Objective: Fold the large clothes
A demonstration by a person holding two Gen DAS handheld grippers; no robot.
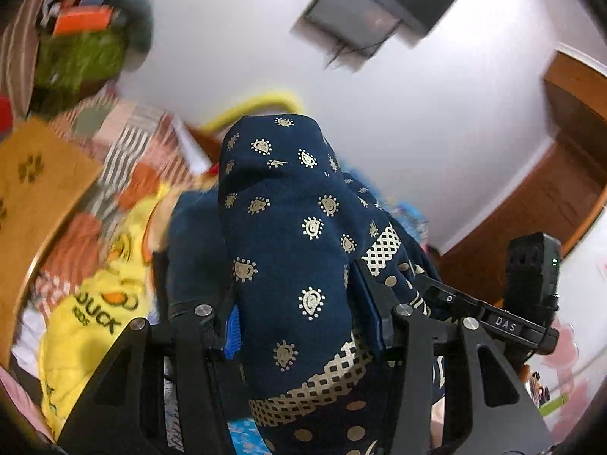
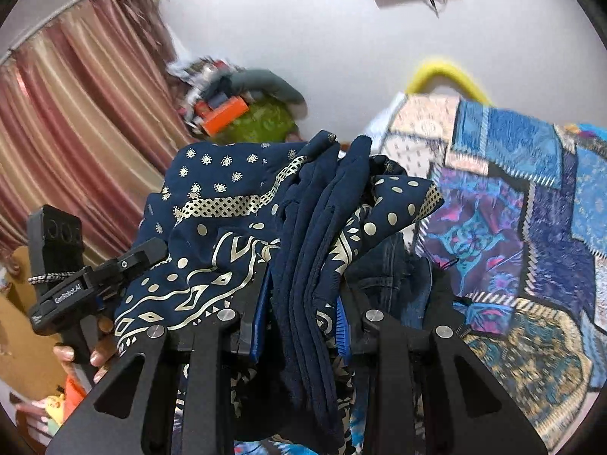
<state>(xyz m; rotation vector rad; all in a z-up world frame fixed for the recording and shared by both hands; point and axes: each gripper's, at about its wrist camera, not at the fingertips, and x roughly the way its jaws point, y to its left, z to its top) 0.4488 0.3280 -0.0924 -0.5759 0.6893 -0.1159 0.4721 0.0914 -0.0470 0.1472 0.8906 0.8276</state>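
Two grippers, left and right, each pinching the navy gold-print garment; risk: bunched folds slipping out toward 6 o'clock.

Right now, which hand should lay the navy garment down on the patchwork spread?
Probably right: the right gripper, shut on the garment, faces the spread. The left gripper faces the wall.

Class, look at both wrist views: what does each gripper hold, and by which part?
Both hold the navy gold-printed garment. The left gripper clamps a bunched fold; the right gripper clamps several stacked layers at a gathered edge.
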